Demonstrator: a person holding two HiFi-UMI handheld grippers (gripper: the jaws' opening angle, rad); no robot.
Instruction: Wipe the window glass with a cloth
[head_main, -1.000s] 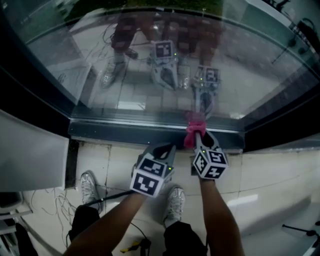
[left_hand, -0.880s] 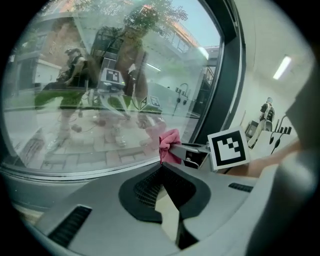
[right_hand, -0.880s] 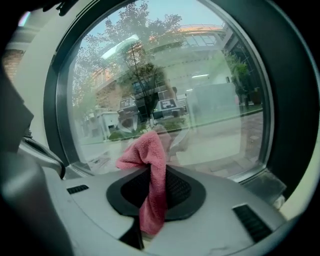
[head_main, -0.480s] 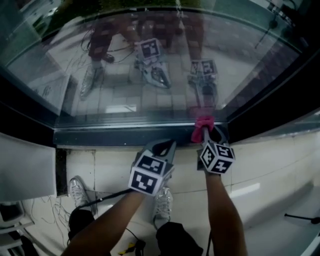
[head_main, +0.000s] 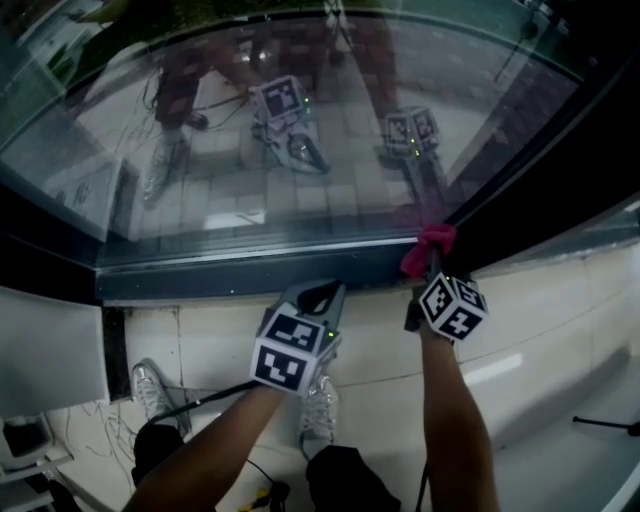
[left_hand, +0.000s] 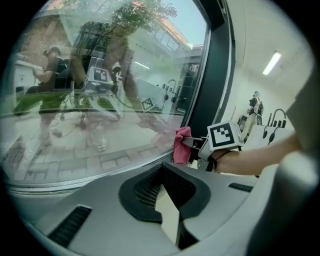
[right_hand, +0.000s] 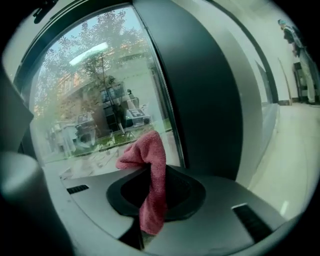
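Now the cloth (head_main: 428, 248) is held bunched at the lower right corner of the glass (head_main: 300, 150), just beside the dark frame (right_hand: 210, 100); contact with the pane cannot be confirmed. It is clamped in the right tool (head_main: 424, 270), with one end hanging down. Nearly all the glass is judged to lie leftward and upward of it. The left tool (head_main: 320, 298) is closed on nothing, short of the sill (head_main: 250, 275).
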